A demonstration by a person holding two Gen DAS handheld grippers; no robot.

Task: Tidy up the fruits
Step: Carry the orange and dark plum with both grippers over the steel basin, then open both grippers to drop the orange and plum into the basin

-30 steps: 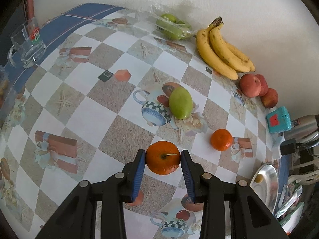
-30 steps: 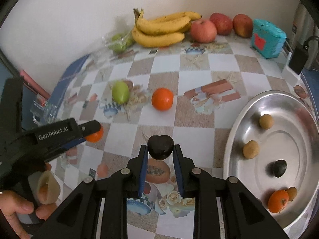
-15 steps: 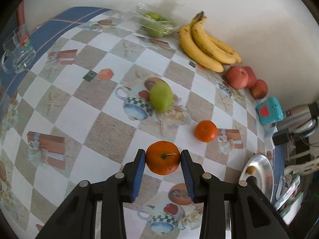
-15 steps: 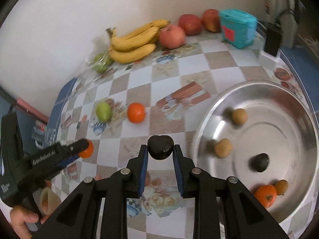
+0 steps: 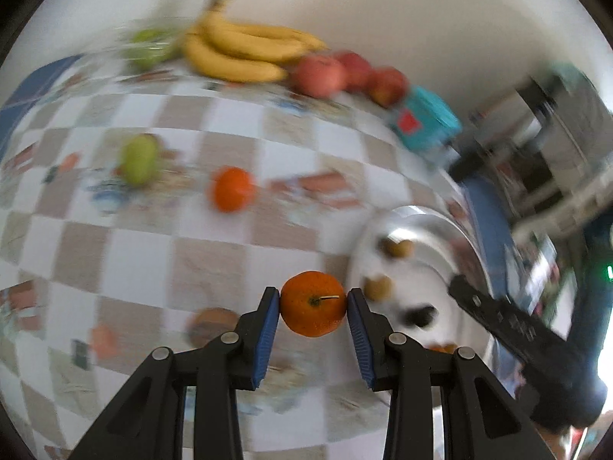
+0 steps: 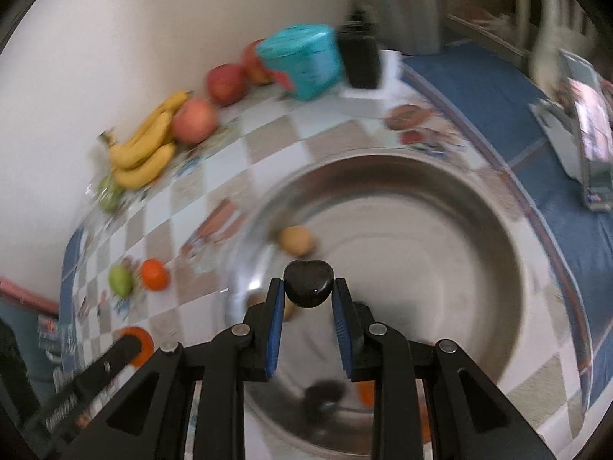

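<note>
My left gripper (image 5: 313, 304) is shut on an orange tangerine (image 5: 313, 303) and holds it above the table, just left of the steel bowl (image 5: 452, 230). My right gripper (image 6: 308, 293) is shut on a dark plum (image 6: 308, 283) and holds it over the steel bowl (image 6: 498, 207). The bowl holds small brown fruits (image 6: 294, 239), a dark fruit (image 6: 320, 393) and an orange one (image 6: 366, 391). On the table lie a second tangerine (image 5: 231, 188) and a green pear (image 5: 138, 159). The left gripper with its tangerine shows in the right wrist view (image 6: 132, 345).
Bananas (image 5: 245, 51), red apples (image 5: 345, 73) and a bag of green fruit (image 5: 147, 44) line the wall. A teal box (image 5: 429, 124) and a dark charger (image 6: 358, 59) stand at the back right near a metal kettle (image 6: 402, 19). The views are motion-blurred.
Both grippers have swung right toward the steel bowl with their fruit. The right gripper, earlier over the table beside the bowl, is now over it. The left gripper has come up to its left side.
</note>
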